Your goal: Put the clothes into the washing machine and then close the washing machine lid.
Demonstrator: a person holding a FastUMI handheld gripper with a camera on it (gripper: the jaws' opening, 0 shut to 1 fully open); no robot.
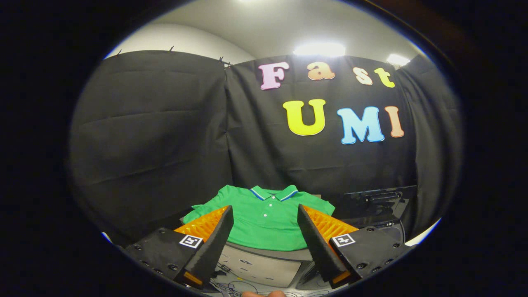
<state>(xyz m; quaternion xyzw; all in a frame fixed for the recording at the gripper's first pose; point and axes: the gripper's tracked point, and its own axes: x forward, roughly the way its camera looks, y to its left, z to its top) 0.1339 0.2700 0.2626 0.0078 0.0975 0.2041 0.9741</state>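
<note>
A green polo shirt (264,218) with a striped collar lies spread flat on a grey surface (268,253), just ahead of and beyond my fingertips. My gripper (265,212) is open, its two fingers wide apart with the shirt's front seen between them and nothing held. To the right of the shirt stands a dark machine with a raised black lid (377,200); I cannot tell its opening from here.
Black cloth walls close the booth behind and on both sides. Below the grey surface's front edge is a light panel (260,268) with some wires. A fingertip (264,293) of a person's hand shows beneath the gripper.
</note>
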